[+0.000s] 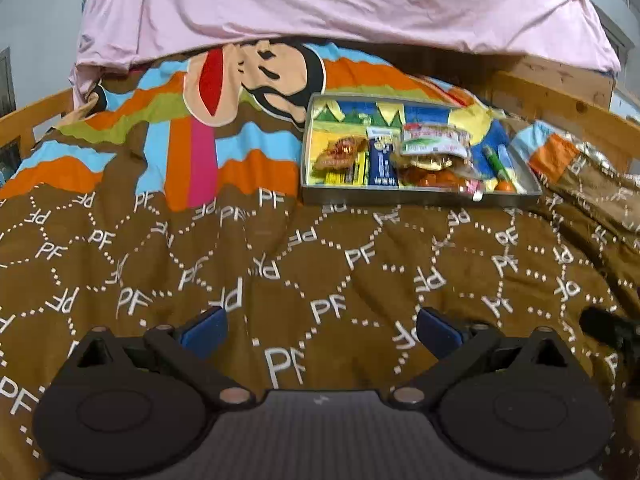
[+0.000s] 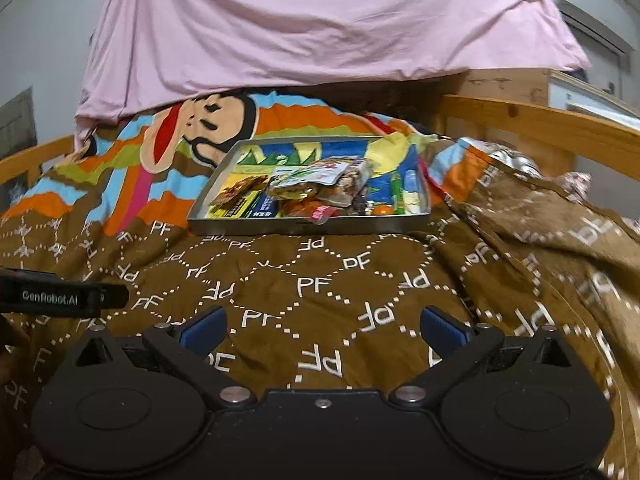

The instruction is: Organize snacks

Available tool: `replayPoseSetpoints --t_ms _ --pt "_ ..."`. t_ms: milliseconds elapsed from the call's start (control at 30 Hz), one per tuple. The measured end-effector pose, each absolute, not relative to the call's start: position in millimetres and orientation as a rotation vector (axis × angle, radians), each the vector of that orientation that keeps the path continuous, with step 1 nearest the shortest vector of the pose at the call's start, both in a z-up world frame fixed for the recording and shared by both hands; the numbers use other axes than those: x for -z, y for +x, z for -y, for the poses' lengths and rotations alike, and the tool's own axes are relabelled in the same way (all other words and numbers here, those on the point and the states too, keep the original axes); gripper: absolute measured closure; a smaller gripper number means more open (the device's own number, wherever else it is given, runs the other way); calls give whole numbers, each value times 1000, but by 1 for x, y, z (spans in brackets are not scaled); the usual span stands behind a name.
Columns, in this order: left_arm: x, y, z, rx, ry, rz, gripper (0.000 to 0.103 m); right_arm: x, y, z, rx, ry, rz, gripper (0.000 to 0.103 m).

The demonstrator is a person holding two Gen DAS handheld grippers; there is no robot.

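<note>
A shallow metal tray (image 1: 416, 197) (image 2: 308, 226) rests on the brown patterned bed cover and holds several snack packets. Among them are a clear bag of nuts (image 1: 434, 142) (image 2: 320, 180), a brown wrapped snack (image 1: 340, 152) (image 2: 238, 188), a blue box (image 1: 382, 160), orange-wrapped pieces (image 1: 430, 178) and a green tube (image 1: 496, 160) (image 2: 396, 194). My left gripper (image 1: 320, 330) hovers open over the cover, well short of the tray, nothing between its blue pads. My right gripper (image 2: 322, 330) is likewise open and empty, nearer the tray's front edge.
A pink sheet (image 1: 320, 4) hangs over the far end of the bed. Wooden bed rails (image 2: 540, 120) run along the right and left sides. The cover is bunched up in folds (image 2: 540, 208) right of the tray. The left device's black body (image 2: 60, 296) shows at the right view's left edge.
</note>
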State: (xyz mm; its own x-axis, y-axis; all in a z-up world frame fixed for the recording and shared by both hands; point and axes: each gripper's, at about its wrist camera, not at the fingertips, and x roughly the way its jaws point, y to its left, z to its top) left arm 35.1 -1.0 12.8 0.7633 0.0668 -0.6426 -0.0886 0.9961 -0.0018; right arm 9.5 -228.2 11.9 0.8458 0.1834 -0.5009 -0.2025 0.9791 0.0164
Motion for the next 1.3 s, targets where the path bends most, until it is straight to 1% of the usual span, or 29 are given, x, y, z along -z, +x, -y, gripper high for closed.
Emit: replayPoseSetpoints --t_ms 200,300,833,1300 --pt "-10 36 5 -91 -17 -705 1 -11 25 223 -184 -12 -505 1" --pt "-10 37 6 -101 -11 -715 1 -6 22 225 -187 30 -518 1" --pt "-1 41 20 -95 30 -741 1 6 23 239 -158 67 -536 1" --pt "-4 39 13 -105 -5 -735 1 7 19 232 -171 28 -533 1"
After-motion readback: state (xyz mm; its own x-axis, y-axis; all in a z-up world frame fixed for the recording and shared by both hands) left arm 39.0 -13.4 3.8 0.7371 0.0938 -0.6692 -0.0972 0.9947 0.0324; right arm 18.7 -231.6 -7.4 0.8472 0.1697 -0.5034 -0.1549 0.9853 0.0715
